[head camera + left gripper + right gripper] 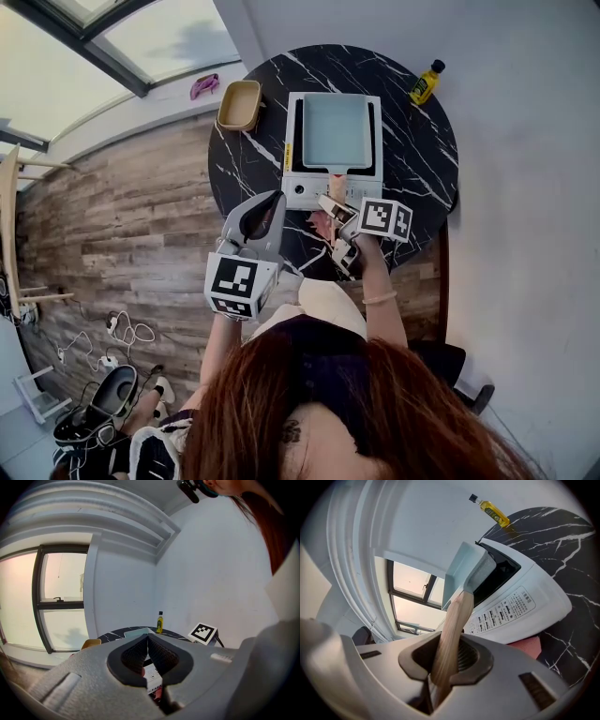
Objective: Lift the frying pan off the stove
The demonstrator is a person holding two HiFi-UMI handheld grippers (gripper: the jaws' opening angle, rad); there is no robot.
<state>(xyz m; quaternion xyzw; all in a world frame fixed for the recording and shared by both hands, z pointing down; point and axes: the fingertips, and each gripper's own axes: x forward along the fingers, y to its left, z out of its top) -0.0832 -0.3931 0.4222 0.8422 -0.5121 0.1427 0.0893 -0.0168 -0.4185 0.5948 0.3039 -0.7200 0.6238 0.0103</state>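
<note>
Gripping the wooden handle [452, 625] of the frying pan [336, 131], my right gripper [449, 656] has its fingers closed on the wood from both sides. The hold is well back from the pan body. I judge this choice sound: the handle points straight at me, it is the only part meant to be held, and it keeps the fingers clear of the burner.

Location of the pan: it lies squarely over the stove [292, 141], which stands at the middle of the round marble worktop [412, 150]. Whether its base has left the burner, I cannot tell from any view.

My left gripper [272, 200] is held back at the near edge of the worktop, apart from the stove. Its fingers are together with nothing between them. I judge it is kept in reserve so it does not block the lift.

The bottle [427, 82] stands upright at the far right of the worktop, and the tan dish [239, 105] sits at the far left edge. Both are well apart from the pan, so the way upward looks unobstructed. A pink item [323, 225] lies under the stove's near edge; I cannot identify it.

Count:
- frying pan: one
- stove: one
- bottle: one
- dish: one
- pink item: one
- grippers: two, one loaded, one empty
</note>
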